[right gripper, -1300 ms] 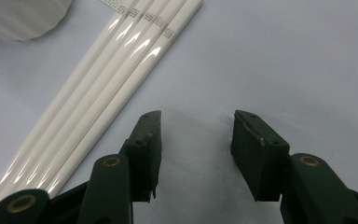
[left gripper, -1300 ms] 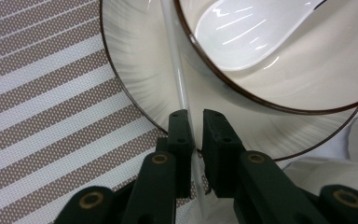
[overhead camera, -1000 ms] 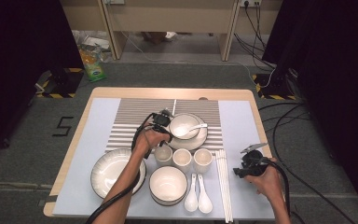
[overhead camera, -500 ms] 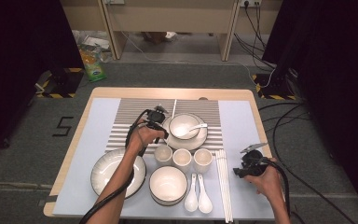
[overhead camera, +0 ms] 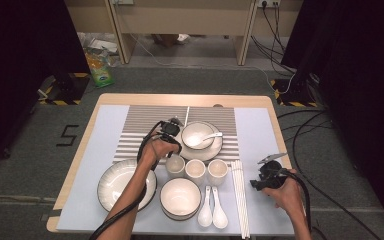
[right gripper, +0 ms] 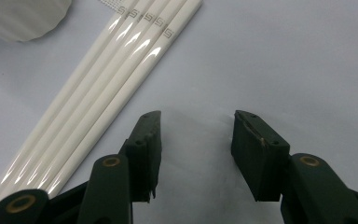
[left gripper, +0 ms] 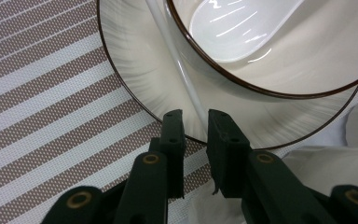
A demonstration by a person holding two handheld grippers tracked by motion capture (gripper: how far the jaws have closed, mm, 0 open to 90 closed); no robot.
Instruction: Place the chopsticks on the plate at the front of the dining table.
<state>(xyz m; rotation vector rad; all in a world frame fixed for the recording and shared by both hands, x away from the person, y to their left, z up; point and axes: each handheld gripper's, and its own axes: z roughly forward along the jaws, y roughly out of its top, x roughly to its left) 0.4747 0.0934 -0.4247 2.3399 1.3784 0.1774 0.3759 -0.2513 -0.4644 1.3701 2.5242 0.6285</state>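
Observation:
My left gripper [overhead camera: 174, 131] [left gripper: 196, 114] hovers at the left rim of a cream, brown-edged plate [overhead camera: 215, 151] [left gripper: 135, 70]. The plate carries a bowl [overhead camera: 194, 131] [left gripper: 307, 60] with a white spoon [overhead camera: 209, 137] [left gripper: 233, 28] in it. A single white chopstick [overhead camera: 187, 114] [left gripper: 172, 56] lies across the plate beside the bowl. Its near end sits between the jaws, which have just been opening and leave a small gap around it. My right gripper [overhead camera: 260, 181] [right gripper: 196, 116] rests open over the blue-grey mat [right gripper: 284, 56], with nothing between its fingers, just right of a row of white chopsticks [overhead camera: 240, 195] [right gripper: 98, 74].
Three small cups [overhead camera: 195, 169] stand in a row below the plate. Nearer the front are a large plate [overhead camera: 115, 182], a bowl [overhead camera: 180, 196] and two white spoons [overhead camera: 212, 210]. A striped mat [overhead camera: 140, 125] lies under the left gripper. The wooden table edge [overhead camera: 275, 125] runs close on the right.
My left hand has shifted slightly beside the plate and come back to about the same spot. The right gripper has stayed where it was.

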